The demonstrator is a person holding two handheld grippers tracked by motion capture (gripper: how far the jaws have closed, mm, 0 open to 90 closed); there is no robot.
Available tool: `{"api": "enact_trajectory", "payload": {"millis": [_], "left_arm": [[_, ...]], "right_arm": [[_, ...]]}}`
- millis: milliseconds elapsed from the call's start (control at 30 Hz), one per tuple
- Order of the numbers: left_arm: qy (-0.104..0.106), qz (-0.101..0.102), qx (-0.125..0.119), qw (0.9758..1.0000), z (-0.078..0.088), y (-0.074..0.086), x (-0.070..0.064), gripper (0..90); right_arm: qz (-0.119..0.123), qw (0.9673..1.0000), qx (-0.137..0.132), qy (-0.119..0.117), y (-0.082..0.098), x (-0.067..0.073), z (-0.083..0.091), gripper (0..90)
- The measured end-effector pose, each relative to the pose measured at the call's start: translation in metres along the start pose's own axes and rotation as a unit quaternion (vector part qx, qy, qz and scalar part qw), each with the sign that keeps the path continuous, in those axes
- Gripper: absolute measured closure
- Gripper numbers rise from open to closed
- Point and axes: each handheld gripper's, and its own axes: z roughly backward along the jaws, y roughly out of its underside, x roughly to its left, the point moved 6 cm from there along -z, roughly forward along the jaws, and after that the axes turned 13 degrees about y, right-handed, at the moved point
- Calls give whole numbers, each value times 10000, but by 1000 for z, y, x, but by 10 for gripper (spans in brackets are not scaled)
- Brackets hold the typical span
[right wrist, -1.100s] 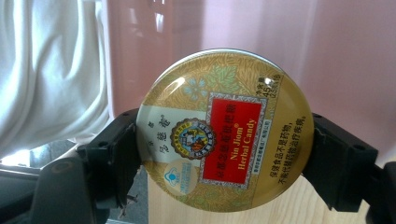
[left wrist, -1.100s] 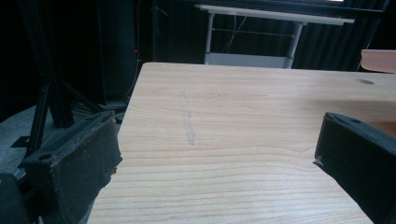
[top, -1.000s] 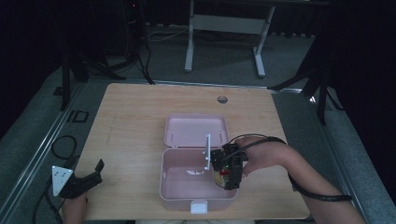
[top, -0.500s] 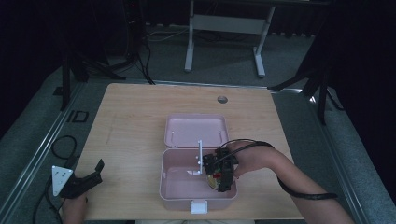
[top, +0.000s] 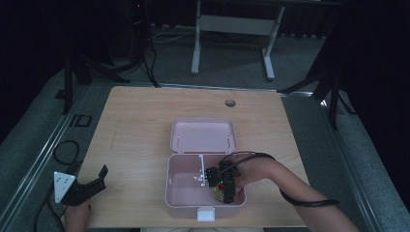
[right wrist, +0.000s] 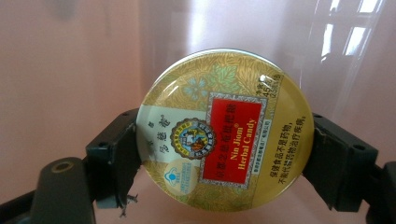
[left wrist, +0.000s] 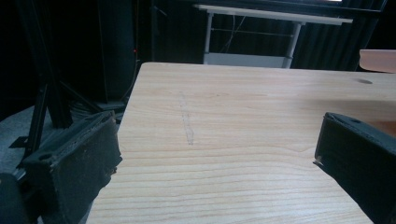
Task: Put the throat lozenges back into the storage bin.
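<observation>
The right gripper (right wrist: 224,154) has its two black jaws closed on the rim of a round gold candy tin (right wrist: 226,130), one jaw at each side, so the tin sits face-up between them (its red label reads "Herbal Candy"). In the high view that gripper (top: 223,186) is down inside the right-hand compartment of the open pink box (top: 181,203), with the tin (top: 220,194) low against the pink floor and near the front right corner; whether it already rests on the floor or hangs just above it cannot be told. A white divider (top: 200,166) splits the box, and the left compartment looks bare. The lid (top: 204,135) lies flat open behind the box. The left gripper (top: 89,186) waits well apart at the table's (top: 145,121) front left corner, jaws wide open with nothing between them and only bare wood ahead (left wrist: 224,154). By my reckoning the carrying is about done: what remains is letting go of the tin, lifting the gripper out, and perhaps closing the lid.
</observation>
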Motion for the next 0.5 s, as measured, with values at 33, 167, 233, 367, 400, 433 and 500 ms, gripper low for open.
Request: {"api": "enact_trajectory", "payload": {"millis": [33,167,233,367,400,433,500], "left_arm": [[3,4,-2,10000,0,0,0,3],[6,2,-1,10000,0,0,0,4],[5,2,-2,10000,0,0,0,3],[6,-3,1,10000,0,0,0,3],[11,-5,0,10000,0,0,0,3],[8,-5,-1,10000,0,0,0,3],[8,-3,-1,10000,0,0,0,3]], "right_arm": [[3,10000,37,7,0,0,-2,201],[-15,9999,125,-44,0,1,-11,200],[18,9998,173,-91,0,2,-14,200],[62,9994,210,-256,0,5,-18,187],[76,9995,205,-244,0,5,-18,185],[82,9995,199,-237,0,5,-18,178],[77,9995,188,-221,0,4,-17,168]]}}
